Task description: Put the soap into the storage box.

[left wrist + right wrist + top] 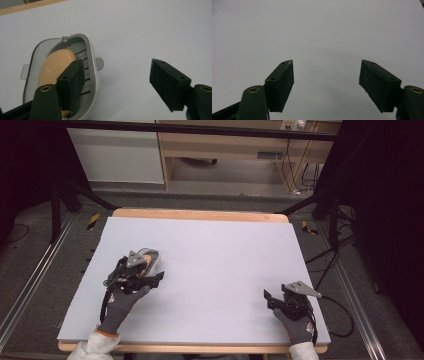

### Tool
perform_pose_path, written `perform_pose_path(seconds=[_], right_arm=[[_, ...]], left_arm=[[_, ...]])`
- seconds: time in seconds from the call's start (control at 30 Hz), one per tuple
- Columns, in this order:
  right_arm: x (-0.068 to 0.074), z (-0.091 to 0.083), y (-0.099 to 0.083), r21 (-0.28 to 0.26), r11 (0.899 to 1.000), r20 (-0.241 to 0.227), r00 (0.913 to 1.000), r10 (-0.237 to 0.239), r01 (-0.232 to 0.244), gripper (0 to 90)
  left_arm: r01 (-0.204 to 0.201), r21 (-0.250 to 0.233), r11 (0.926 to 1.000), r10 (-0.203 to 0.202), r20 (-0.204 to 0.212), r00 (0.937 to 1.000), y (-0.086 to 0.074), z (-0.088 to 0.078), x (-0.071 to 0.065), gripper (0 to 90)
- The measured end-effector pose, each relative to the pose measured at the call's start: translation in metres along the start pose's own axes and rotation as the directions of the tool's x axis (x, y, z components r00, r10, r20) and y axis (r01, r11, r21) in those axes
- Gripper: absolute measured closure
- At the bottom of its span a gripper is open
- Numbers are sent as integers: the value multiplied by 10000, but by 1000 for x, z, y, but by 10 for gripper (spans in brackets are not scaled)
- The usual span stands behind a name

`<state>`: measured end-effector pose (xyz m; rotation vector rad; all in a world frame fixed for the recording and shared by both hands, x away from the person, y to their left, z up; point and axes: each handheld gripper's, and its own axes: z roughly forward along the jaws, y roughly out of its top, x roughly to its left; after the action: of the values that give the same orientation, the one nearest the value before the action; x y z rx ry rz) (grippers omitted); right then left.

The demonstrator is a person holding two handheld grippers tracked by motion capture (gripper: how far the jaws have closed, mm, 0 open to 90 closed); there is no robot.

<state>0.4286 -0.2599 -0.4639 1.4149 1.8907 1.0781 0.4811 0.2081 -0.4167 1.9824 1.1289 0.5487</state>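
A grey oval plastic soap dish (92, 62) holding an orange bar of soap (53, 66) sits on the white table (225, 260), left of centre. The left hand-held gripper (150, 277), jaws apart, hovers beside it. The right hand-held gripper (272, 300), also apart, is empty. Nothing looks grasped yet; likely early on.

The right tool (325, 83) holds its two black jaws wide apart over the plain pale counter (324, 32), with nothing between them.
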Motion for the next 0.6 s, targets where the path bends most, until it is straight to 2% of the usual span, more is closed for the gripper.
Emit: perform_pose_path(seconds=[0.27,0.33,0.4,0.53,0.6], right_arm=[[-1,0,0,0,10000,40,10000,0,0,278],[-1,-1,0,36,9999,7,9999,103,-103,278],[-2,-1,-1,8,10000,76,10000,-10,10,277],[-4,-2,-1,69,9998,34,9998,185,-185,277],[-5,-1,-2,32,10000,99,9999,67,-67,277]], left_arm=[[-15,233,9997,8,302,9995,-23,-8,-1,274],[4,306,9995,-13,313,9995,-31,-10,0,273],[24,320,9995,-34,323,9995,-38,-13,0,272],[84,445,9990,-100,351,9993,-51,-20,3,266],[106,468,9988,-120,299,9995,-55,-21,5,264]])
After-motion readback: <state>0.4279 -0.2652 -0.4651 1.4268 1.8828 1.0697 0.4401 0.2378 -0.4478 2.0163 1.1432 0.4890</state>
